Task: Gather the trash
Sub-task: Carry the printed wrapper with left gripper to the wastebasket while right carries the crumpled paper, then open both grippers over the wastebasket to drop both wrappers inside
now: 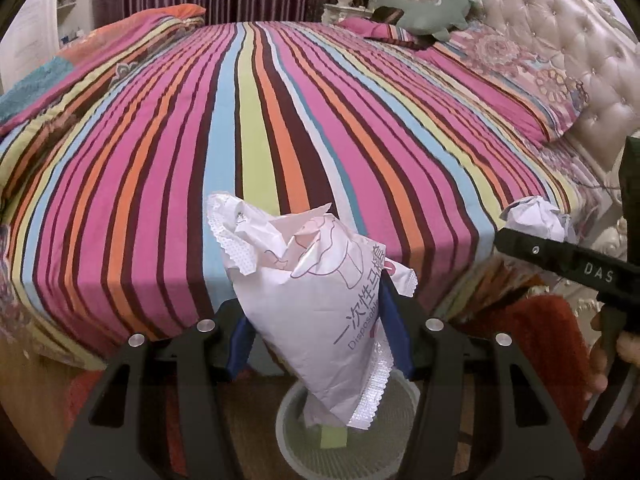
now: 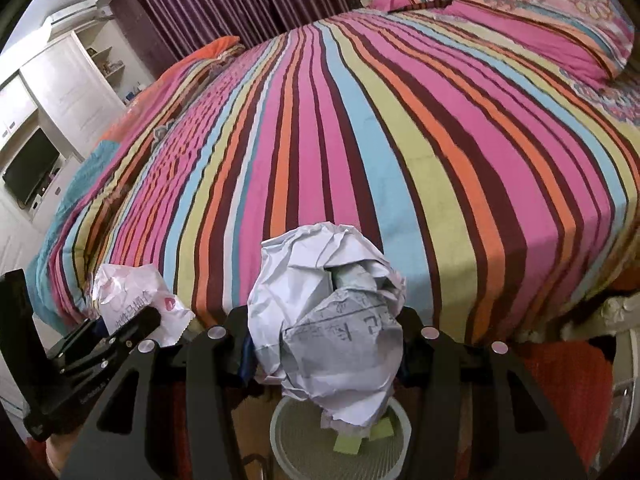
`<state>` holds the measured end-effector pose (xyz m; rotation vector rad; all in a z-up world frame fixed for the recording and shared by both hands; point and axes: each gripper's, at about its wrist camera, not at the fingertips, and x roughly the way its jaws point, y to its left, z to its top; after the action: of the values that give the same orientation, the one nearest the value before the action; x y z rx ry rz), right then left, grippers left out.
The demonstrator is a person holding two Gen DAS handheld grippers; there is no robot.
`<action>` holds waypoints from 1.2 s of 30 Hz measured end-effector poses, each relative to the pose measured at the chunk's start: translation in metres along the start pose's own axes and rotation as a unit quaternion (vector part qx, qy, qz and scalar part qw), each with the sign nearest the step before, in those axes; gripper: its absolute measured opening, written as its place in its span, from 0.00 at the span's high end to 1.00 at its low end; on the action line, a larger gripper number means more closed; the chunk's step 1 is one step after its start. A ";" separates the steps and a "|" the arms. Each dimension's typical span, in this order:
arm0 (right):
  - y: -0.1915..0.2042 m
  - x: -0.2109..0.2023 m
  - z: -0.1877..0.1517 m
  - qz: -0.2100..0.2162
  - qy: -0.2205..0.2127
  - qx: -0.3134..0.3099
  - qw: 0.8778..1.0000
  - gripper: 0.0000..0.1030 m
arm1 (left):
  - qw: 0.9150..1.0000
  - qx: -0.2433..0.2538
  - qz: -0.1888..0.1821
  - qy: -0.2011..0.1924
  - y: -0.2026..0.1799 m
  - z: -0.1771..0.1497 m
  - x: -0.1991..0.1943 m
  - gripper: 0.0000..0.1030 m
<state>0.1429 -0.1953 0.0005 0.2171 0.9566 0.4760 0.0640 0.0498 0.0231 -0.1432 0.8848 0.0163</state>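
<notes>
My left gripper (image 1: 316, 332) is shut on a white disposable-product wrapper (image 1: 312, 296) with pink print, held above a round grey mesh waste bin (image 1: 288, 420) on the floor. My right gripper (image 2: 324, 344) is shut on a crumpled white paper ball (image 2: 328, 320), also above the bin (image 2: 280, 424). Green sticky notes (image 2: 348, 444) lie inside the bin. The right gripper and its paper ball (image 1: 536, 216) show at the right of the left wrist view. The left gripper's wrapper (image 2: 132, 296) shows at the left of the right wrist view.
A bed with a striped multicoloured cover (image 1: 280, 120) fills the view ahead. Pillows (image 1: 520, 72) and a tufted headboard (image 1: 560, 20) are at the right. Purple curtains (image 2: 224, 4) hang behind. A red rug (image 1: 552, 344) lies by the bin. White cabinets with a television (image 2: 32, 168) are at the left.
</notes>
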 end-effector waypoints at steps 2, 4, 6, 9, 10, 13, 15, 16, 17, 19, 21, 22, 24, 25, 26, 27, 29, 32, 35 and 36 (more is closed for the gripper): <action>0.001 0.000 -0.008 0.000 0.011 0.001 1.000 0.53 | 1.000 0.003 0.000 0.010 -0.004 -0.012 -0.001 0.47; 0.001 0.002 -0.015 -0.001 0.026 0.004 1.000 0.53 | 1.000 0.004 -0.006 0.022 -0.007 -0.022 0.001 0.47; 0.002 0.005 -0.023 0.002 0.044 0.014 0.999 0.53 | 0.999 0.003 -0.012 0.035 -0.010 -0.032 0.003 0.47; 0.001 0.010 -0.033 0.002 0.066 0.025 0.997 0.53 | 0.998 -0.001 -0.020 0.063 -0.011 -0.046 0.012 0.47; 0.001 0.011 -0.036 0.001 0.071 0.026 0.997 0.53 | 0.997 -0.005 -0.024 0.073 -0.011 -0.050 0.016 0.47; 0.002 0.017 -0.049 -0.002 0.096 0.030 0.995 0.53 | 0.994 -0.014 -0.031 0.106 -0.010 -0.064 0.029 0.47; 0.002 0.025 -0.058 -0.005 0.121 0.032 0.992 0.53 | 0.990 -0.021 -0.032 0.132 -0.008 -0.071 0.039 0.47; 0.002 0.027 -0.059 -0.005 0.129 0.034 0.991 0.53 | 0.989 -0.025 -0.033 0.142 -0.007 -0.074 0.043 0.47; 0.001 0.030 -0.062 -0.004 0.139 0.037 0.990 0.53 | 0.988 -0.027 -0.034 0.148 -0.005 -0.076 0.045 0.47; 0.000 0.039 -0.069 -0.003 0.166 0.048 0.985 0.53 | 0.985 -0.029 -0.030 0.165 -0.004 -0.082 0.052 0.47; -0.001 0.048 -0.076 -0.007 0.190 0.055 0.980 0.53 | 0.983 -0.030 -0.028 0.181 -0.004 -0.087 0.057 0.47; -0.001 0.050 -0.078 -0.008 0.200 0.058 0.978 0.53 | 0.980 -0.032 -0.028 0.195 -0.004 -0.091 0.063 0.47; -0.003 0.057 -0.083 -0.010 0.221 0.068 0.973 0.53 | 0.975 -0.031 -0.027 0.216 -0.004 -0.095 0.070 0.47; -0.004 0.060 -0.085 -0.011 0.231 0.072 0.970 0.53 | 0.972 -0.028 -0.025 0.234 -0.006 -0.100 0.076 0.47; -0.005 0.063 -0.086 -0.012 0.238 0.075 0.968 0.53 | 0.969 -0.026 -0.024 0.245 -0.007 -0.102 0.081 0.47; -0.006 0.068 -0.089 -0.014 0.251 0.083 0.964 0.53 | 0.966 -0.023 -0.023 0.257 -0.009 -0.105 0.085 0.47; -0.009 0.075 -0.093 -0.014 0.269 0.097 0.958 0.53 | 0.959 -0.018 -0.020 0.283 -0.010 -0.111 0.096 0.47; -0.017 0.083 -0.100 -0.016 0.292 0.122 0.948 0.53 | 0.949 -0.020 -0.020 0.314 -0.012 -0.117 0.111 0.47; -0.017 0.091 -0.108 -0.018 0.310 0.137 0.941 0.53 | 0.940 -0.028 -0.019 0.340 -0.010 -0.124 0.125 0.47; -0.018 0.093 -0.110 -0.019 0.316 0.140 0.938 0.53 | 0.937 -0.033 -0.019 0.348 -0.010 -0.127 0.129 0.47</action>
<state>0.1021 -0.1690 -0.1367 0.3089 1.6617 0.3750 0.0488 0.0178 -0.1545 -0.2350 1.5916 -0.0446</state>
